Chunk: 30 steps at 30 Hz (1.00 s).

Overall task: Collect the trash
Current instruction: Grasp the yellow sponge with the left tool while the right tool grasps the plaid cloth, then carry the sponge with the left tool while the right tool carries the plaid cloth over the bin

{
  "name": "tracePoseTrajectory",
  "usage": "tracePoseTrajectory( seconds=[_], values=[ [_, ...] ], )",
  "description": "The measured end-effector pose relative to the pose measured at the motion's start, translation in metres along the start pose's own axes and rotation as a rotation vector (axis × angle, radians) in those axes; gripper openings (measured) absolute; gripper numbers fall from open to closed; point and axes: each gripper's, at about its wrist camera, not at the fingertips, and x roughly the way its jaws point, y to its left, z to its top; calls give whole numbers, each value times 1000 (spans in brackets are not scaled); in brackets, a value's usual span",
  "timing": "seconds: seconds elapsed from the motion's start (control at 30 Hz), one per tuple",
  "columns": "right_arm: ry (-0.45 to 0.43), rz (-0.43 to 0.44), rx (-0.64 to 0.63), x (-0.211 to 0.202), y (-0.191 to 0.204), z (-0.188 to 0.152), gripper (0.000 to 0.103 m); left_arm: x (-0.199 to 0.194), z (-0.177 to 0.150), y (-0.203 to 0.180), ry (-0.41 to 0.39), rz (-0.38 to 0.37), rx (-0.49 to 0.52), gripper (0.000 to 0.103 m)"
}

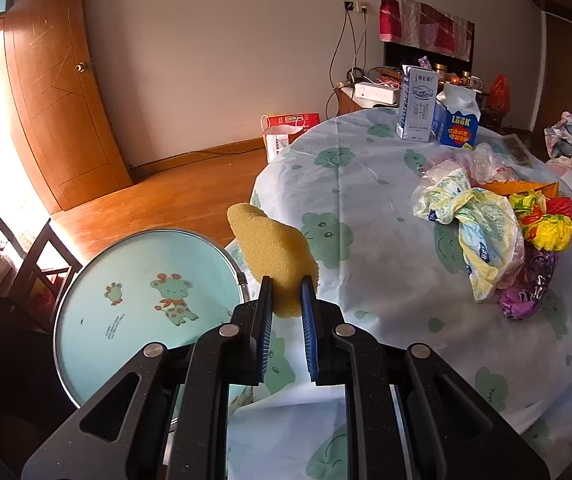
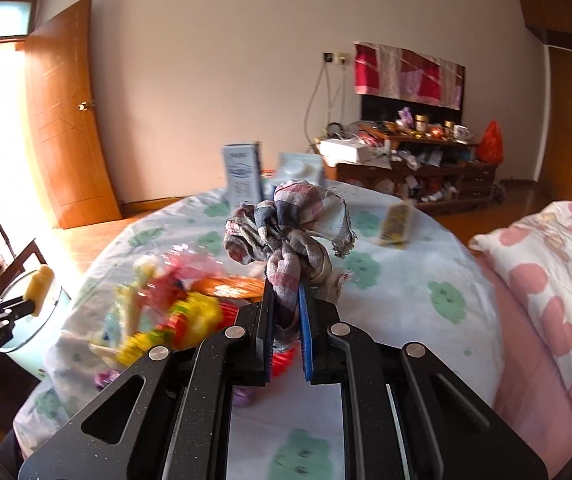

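My left gripper (image 1: 286, 292) is shut on a yellow sponge (image 1: 274, 252), held over the left edge of the round table (image 1: 365, 184). The right wrist view shows that same left gripper (image 2: 32, 300) and the sponge (image 2: 40, 284) at its far left. My right gripper (image 2: 286, 292) is shut on a crumpled plaid cloth (image 2: 289, 220), lifted above the table (image 2: 425, 264). A pile of crumpled wrappers and plastic bags (image 1: 497, 232) lies on the right part of the table; in the right wrist view this pile (image 2: 174, 304) is blurred, just left of my fingers.
A milk carton (image 1: 417, 104) and a blue carton (image 1: 457, 120) stand at the table's far side. A round stool with a giraffe print (image 1: 146, 304) stands left of the table. A small packet (image 2: 395, 224) lies far right. A pink bed (image 2: 545, 280) borders the table.
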Motion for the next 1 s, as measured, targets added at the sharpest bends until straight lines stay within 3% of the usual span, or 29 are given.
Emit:
tracePoseTrajectory(
  seconds=[1.0],
  values=[
    [18,249,-190,44,164,11,12,-11,-17,88,12,144,-102,14]
  ],
)
